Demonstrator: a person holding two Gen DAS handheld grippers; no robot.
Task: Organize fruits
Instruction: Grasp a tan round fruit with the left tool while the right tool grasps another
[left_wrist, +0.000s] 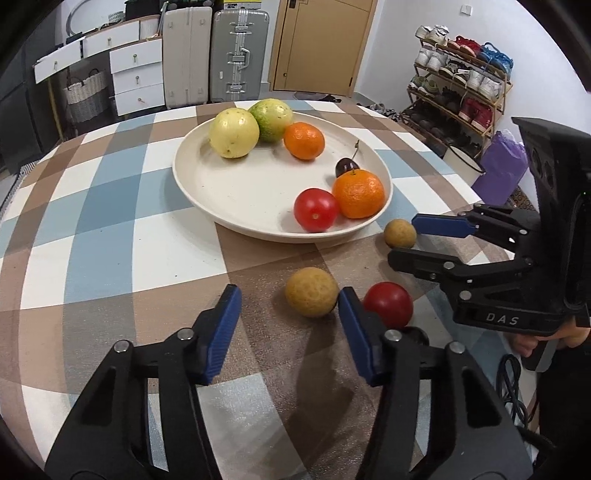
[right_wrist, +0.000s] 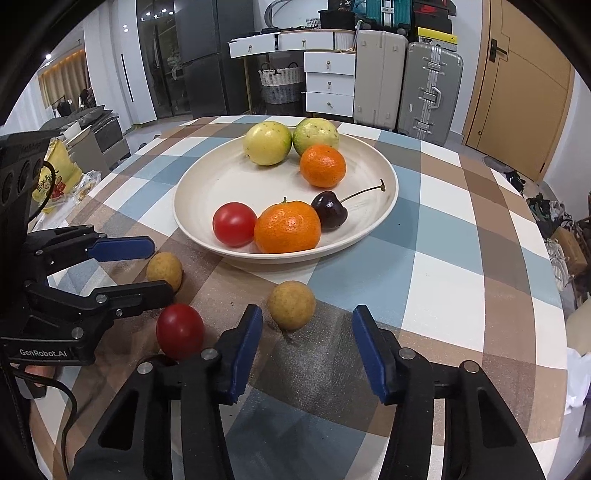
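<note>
Left wrist view has the left gripper (left_wrist: 290, 306) hanging low over the checked tablecloth (left_wrist: 110, 229) with its blue pads spread wide and nothing between them. A tan longan (left_wrist: 311, 292) sits on the cloth just ahead of the gap, close to the right-hand pad, and a loose red tomato (left_wrist: 388, 303) is right beside that pad on its outer side. The right gripper (left_wrist: 400, 240) comes in from the right edge of the table, also wide open, and a second, smaller longan (left_wrist: 399, 233) sits right at its fingertips; can't really tell if it's touching them.

The cream plate (left_wrist: 207, 177) sits toward the far side of the table. On its far rim there's a pale yellow guava (left_wrist: 233, 133) touching a greener guava (left_wrist: 270, 120), with a mandarin (left_wrist: 304, 140) next to them. At the near rim a bigger mandarin (left_wrist: 358, 193) sits pressed up against a red tomato (left_wrist: 316, 209), and a dark cherry (left_wrist: 345, 166) with its stem sticking up is tucked just behind the mandarin.

Right wrist view shows the same layout from the other side: right gripper (right_wrist: 306, 323) open wide, one longan (right_wrist: 291, 305) just ahead between the pads, nearer the left one, loose tomato (right_wrist: 180, 331) off by the left pad, and the left gripper (right_wrist: 160, 267) open around the other longan (right_wrist: 164, 271) near the plate's (right_wrist: 199, 192) front edge.
</note>
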